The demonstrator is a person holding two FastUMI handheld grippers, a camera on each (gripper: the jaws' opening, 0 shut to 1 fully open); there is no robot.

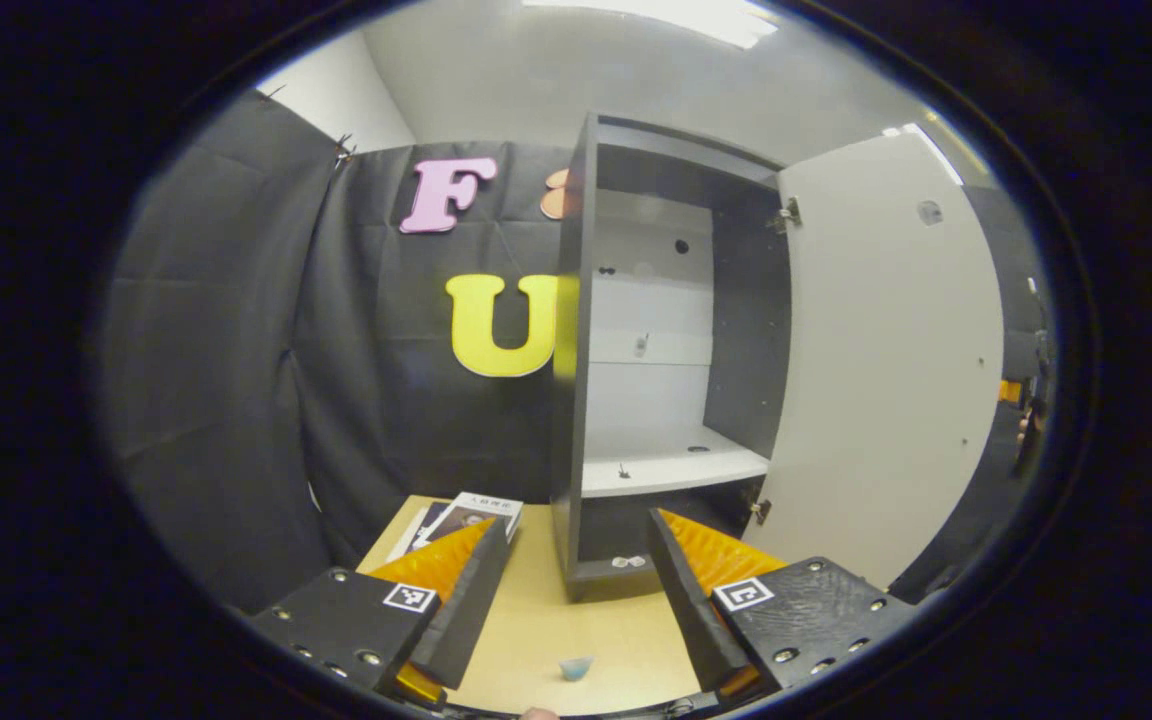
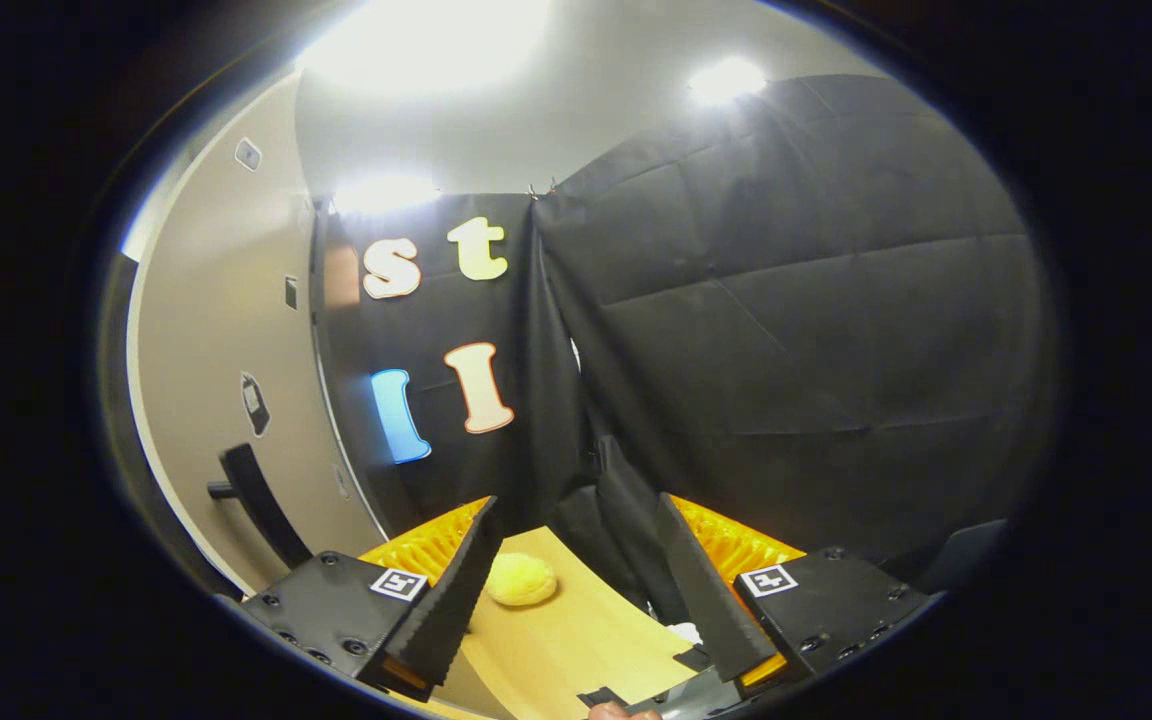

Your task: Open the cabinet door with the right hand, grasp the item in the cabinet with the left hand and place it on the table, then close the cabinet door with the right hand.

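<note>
A tall dark cabinet [image 1: 573, 400] stands on the wooden table [image 1: 536, 610] with its pale door [image 1: 886, 350] swung wide to the right. Its white shelf [image 1: 671, 468] carries only small fittings. My left gripper [image 1: 576, 522] is open in front of the cabinet, and a small light-blue object [image 1: 576, 667] lies on the table between its fingers, untouched. In the right gripper view the door [image 2: 216, 350] with its black handle [image 2: 256, 500] is at the left. My right gripper [image 2: 576, 502] is open, holding nothing and apart from the handle.
A few magazines [image 1: 466, 515] lie on the table left of the cabinet. A round yellow object [image 2: 521, 580] rests on the table [image 2: 576, 630] past the right gripper's left finger. Black cloth walls close the booth behind and on both sides.
</note>
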